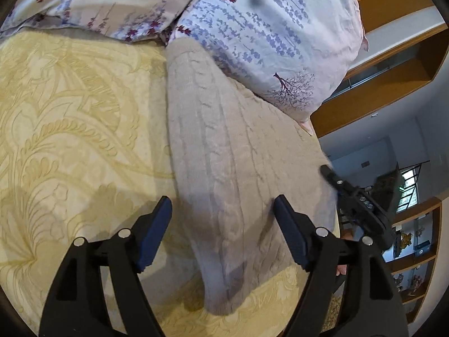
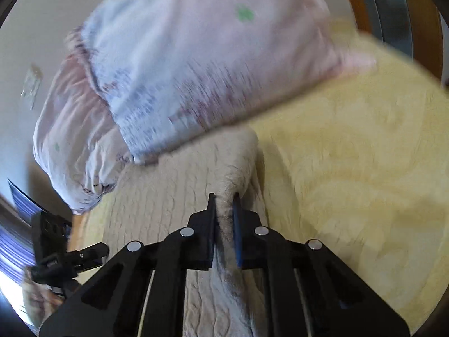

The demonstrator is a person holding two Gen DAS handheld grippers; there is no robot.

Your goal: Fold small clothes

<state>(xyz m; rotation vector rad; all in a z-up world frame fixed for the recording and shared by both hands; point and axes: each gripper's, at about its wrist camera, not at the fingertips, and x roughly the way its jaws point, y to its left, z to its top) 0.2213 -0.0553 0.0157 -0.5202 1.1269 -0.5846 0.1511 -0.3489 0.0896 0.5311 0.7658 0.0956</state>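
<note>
— So where was the sweater (image 1: 235, 151)?

— Flat on the yellow bedspread (image 1: 70, 118), running from six o'clock up to twelve in my left view, its far end tucked against the flowered pillow (image 1: 269, 36).

— And your grippers?

— My left gripper (image 1: 223, 207) hovered over the near end, jaws spread wide, holding nothing. My right gripper (image 2: 224, 199) had its jaws pressed together on a bunched ridge of the knit, lifted off the rest of the sweater.

— What did a clean fold call for, in your judgement?

— Carrying that pinched edge low and straight across, with the left pinning the body so it wouldn't drag.

— Anything in the way?

— The pillow at twelve o'clock crowded the top. A wooden shelf (image 1: 393, 64) stood off at two o'clock, well apart. The right view was blurred, so finer detail I couldn't tell.
</note>
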